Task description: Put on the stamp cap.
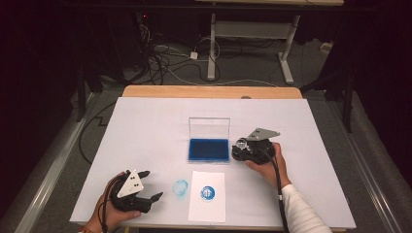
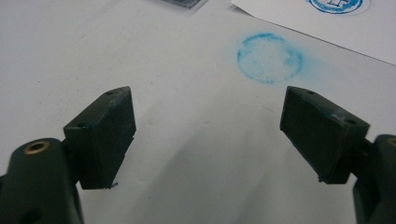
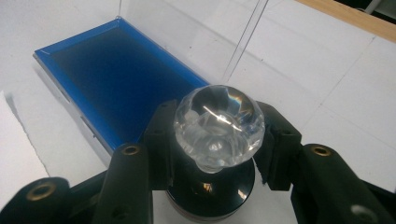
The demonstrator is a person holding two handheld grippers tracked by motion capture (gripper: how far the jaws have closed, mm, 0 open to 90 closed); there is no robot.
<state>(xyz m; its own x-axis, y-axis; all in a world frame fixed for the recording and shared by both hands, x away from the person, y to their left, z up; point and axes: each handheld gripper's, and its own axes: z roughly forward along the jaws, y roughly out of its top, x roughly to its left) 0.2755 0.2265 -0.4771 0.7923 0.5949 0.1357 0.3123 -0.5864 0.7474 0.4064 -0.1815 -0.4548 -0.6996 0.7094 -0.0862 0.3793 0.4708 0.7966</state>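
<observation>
We see the right tool (image 3: 212, 140) closed partway on a stamp (image 3: 217, 126), its two black jaws pressing on the sides of the stamp's body just under a clear faceted knob, with a round glossy black base showing below the knob. In the high view the right tool (image 1: 243, 147) holds the stamp (image 1: 241, 143) just off the right edge of the ink pad (image 1: 208, 150), above the white surface (image 1: 145, 126). The ink pad (image 3: 112, 79) is a dark blue rectangle in a brighter blue frame, with its clear lid (image 1: 209, 127) standing upright at the far side. The left tool (image 2: 208, 133) has its jaws spread wide with nothing between them, hovering low over the surface; in the high view the left tool (image 1: 151, 185) sits near the front left corner. Just ahead of it lies a faint round blue smudge (image 2: 270, 58) on the surface, and beside that a sheet of paper (image 1: 208, 196) bearing a crisp round blue stamp print (image 1: 208, 192).
</observation>
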